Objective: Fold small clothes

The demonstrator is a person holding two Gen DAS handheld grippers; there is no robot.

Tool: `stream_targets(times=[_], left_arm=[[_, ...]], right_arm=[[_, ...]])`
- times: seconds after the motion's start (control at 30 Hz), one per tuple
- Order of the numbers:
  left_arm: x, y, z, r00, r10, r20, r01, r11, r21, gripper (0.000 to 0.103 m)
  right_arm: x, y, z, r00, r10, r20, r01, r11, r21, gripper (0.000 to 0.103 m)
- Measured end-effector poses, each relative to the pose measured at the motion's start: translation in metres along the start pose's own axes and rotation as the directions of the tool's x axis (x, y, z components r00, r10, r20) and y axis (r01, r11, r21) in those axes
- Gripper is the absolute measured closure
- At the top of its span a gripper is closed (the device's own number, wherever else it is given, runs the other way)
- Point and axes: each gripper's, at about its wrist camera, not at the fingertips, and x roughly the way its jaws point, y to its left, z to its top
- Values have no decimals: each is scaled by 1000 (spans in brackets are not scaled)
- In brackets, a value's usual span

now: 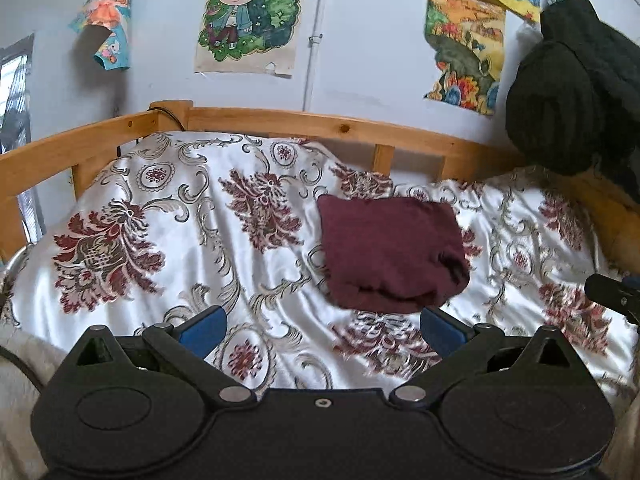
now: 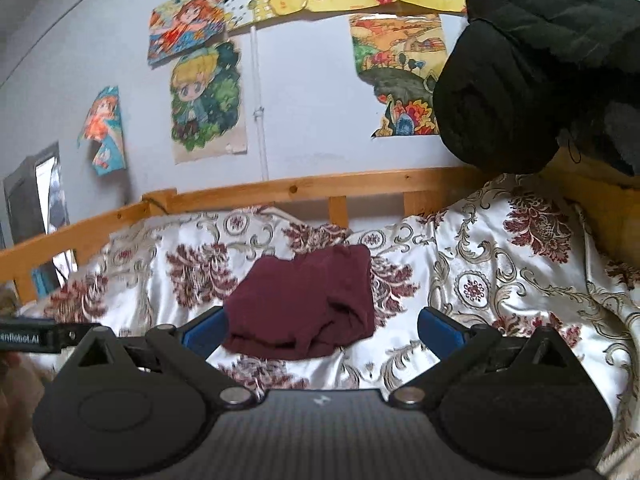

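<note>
- Lying folded into a compact rectangle, the maroon garment [image 1: 390,254] rests on the patterned bedspread [image 1: 192,240] toward the middle of the bed, nearer its rear rail than its front edge; the doubled layers at its near edge suggest the folding of this piece is essentially done
- Left gripper [image 1: 322,330]: blue fingers [image 1: 204,322] spread wide apart with nothing between them, held short of the garment's near edge and not touching it, a posture consistent with release, not grasp
- Right gripper [image 2: 322,330]: fingers [image 2: 440,330] likewise fully apart and empty; the garment lies just beyond them, clear of both pads, so neither tool currently bears on the cloth
- The bedspread is wrinkled around the garment, a soft surface on which the stack is likely to hold its shape unaided
- Wooden bed rail [image 1: 280,118] bounds the rear edge and left corner of the bed; drawings [image 1: 250,16] hang on the wall behind
- Dark bulky clothing [image 1: 572,88] hangs over the right rear corner, well apart from the garment, possibly unrelated to the task
</note>
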Motion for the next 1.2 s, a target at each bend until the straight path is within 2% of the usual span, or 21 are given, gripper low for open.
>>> stream_targets(times=[0.27,0.43,1.2], left_arm=[[1,-8,-7,1000,4,-1,-4,997,76,1],[4,-10,-7,1000,11,-10,-10,997,80,1],[5,-12,-8,1000,4,-16,-3,996,94,1]], right_arm=[[1,-2,-10,999,-23,-29,24,999,24,0],[7,-8,-14,998,-31,-57,34,998,46,0],[11,-9,-16,997,-33,-71,37,998,43,0]])
